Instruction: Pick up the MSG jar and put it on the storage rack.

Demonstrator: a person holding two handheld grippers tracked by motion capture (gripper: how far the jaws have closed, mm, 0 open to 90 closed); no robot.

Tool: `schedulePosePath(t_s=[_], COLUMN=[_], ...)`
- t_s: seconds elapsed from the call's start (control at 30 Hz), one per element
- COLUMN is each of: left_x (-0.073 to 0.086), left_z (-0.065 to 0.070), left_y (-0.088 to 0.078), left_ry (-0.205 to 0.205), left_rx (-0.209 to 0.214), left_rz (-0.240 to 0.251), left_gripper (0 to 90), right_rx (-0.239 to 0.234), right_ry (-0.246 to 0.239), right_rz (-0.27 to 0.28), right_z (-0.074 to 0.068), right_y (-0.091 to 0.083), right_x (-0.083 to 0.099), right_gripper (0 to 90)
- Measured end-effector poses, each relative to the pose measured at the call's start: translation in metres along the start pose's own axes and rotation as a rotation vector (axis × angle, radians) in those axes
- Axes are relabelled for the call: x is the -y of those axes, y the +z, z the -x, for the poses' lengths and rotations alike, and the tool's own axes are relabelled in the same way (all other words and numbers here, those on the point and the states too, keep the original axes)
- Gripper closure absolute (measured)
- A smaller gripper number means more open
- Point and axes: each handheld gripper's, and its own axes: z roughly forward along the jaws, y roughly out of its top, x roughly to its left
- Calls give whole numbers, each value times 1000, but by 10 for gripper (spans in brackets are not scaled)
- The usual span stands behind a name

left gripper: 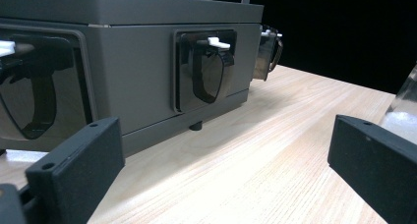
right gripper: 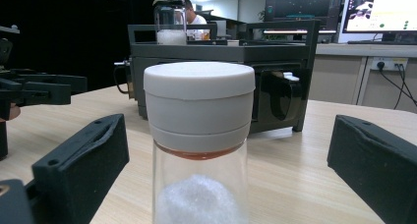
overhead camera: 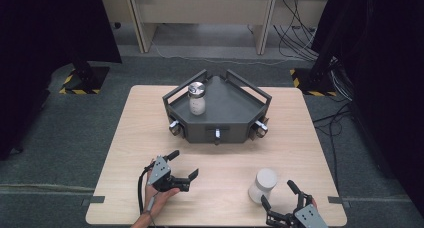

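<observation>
A clear jar with a white lid (overhead camera: 262, 185) and white grains inside stands on the table at the front right. My right gripper (overhead camera: 277, 193) is open just behind it. In the right gripper view the jar (right gripper: 199, 135) stands between the spread jaws, untouched. My left gripper (overhead camera: 184, 164) is open at the front left with nothing between its fingers, and it faces the dark grey tray (overhead camera: 225, 130). A second jar (overhead camera: 196, 99) with a metal lid stands upright on the tray's left part. The tray's front wall (left gripper: 137, 76) carries shiny clips (left gripper: 206, 71).
The wooden table (overhead camera: 140, 138) has bare room around the tray and between the two grippers. Rails (overhead camera: 250, 88) rise along the tray's back edges. Beyond the table are desk legs, cables on the floor (overhead camera: 300, 38) and black curtains at both sides.
</observation>
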Motion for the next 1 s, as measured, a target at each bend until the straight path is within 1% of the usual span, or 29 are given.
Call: schedulePosePath(t_s=[0.07, 0.37, 0.6, 0.7, 0.77, 0.87, 1.0], left_x=[0, 0, 0, 0, 0, 0, 0], left_z=[0, 0, 0, 0, 0, 0, 0], left_y=[0, 0, 0, 0, 0, 0, 0], left_ry=[-1, 0, -2, 0, 1, 1, 3], left_rx=[0, 3, 3, 4, 5, 4, 6], left_rz=[0, -1, -2, -2, -2, -3, -3], left_gripper=[0, 0, 0, 1, 1, 1, 1], right_rx=[-1, -14, -49, -66, -75, -72, -60], right_ry=[4, -4, -15, -23, -29, -34, -32], right_rz=[-1, -11, -29, -37, -42, -41, -56], right_z=[0, 0, 1, 2, 2, 0, 0], right_y=[2, 12, 20, 25, 28, 30, 33], right_x=[0, -1, -2, -3, -5, -6, -8], right_gripper=[33, 80, 125, 154, 193, 236, 290])
